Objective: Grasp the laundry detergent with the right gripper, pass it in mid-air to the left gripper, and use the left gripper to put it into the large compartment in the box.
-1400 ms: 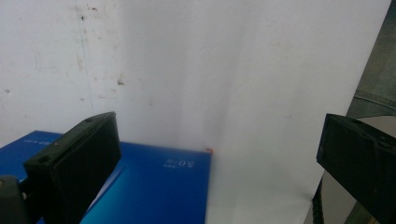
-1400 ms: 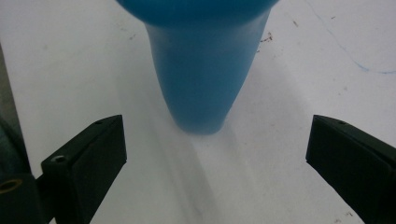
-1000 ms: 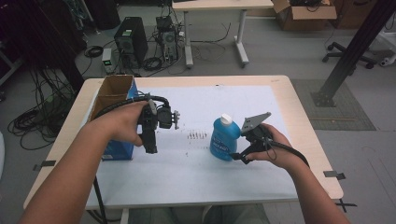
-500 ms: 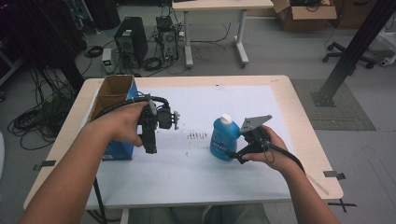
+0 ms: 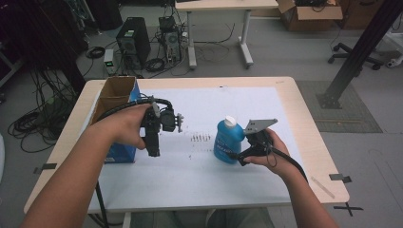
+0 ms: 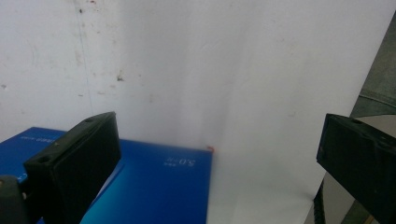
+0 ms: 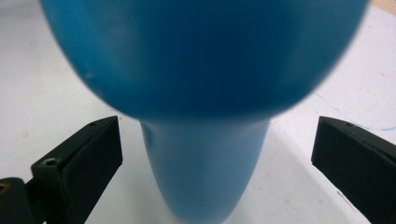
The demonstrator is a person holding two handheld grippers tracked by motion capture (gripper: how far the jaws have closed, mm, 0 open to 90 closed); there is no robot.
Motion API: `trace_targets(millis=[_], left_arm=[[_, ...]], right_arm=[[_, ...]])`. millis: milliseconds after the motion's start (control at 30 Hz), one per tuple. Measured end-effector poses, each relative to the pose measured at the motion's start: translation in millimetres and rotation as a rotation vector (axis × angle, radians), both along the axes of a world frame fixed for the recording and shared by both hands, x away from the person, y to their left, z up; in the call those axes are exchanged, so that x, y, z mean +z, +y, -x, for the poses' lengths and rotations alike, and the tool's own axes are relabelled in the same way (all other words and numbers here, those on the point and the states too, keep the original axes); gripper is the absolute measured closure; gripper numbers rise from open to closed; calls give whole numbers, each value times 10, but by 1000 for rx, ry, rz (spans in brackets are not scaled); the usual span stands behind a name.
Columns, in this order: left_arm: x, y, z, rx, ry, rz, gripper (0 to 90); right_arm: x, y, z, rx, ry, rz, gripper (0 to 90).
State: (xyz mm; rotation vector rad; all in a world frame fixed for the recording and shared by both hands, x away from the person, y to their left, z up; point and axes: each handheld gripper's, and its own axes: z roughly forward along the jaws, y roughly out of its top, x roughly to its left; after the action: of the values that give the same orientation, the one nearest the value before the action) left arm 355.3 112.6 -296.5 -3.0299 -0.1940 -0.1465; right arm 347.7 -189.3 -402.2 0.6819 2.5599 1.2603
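A wooden desk (image 5: 304,109) is covered by a white sheet (image 5: 228,102). Behind it on the floor stand a black computer tower (image 5: 130,40), tangled cables (image 5: 28,126) and a cardboard box (image 5: 309,12). An office chair base (image 5: 354,50) sits at right.

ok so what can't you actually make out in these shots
- Blue bottle: label print too small in the high view; in the right gripper view it is close and blurred, top cut off.
- Cardboard box: its inside is in shadow in the high view.
- Blue box: cut off by the bottom edge in the left gripper view, partly behind one jaw.
- Dark marks on the white sheet: too small to identify.
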Motion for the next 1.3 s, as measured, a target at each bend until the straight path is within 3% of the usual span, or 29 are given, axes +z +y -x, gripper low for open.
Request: trace_targets(millis=[533, 1300], left_arm=[[16, -5, 18, 0, -1, -3, 2], [36, 1, 15, 0, -8, 2, 2]], right_arm=[[-75, 32, 5, -53, -37, -70, 17], [-158, 118, 36, -104, -80, -108, 94]])
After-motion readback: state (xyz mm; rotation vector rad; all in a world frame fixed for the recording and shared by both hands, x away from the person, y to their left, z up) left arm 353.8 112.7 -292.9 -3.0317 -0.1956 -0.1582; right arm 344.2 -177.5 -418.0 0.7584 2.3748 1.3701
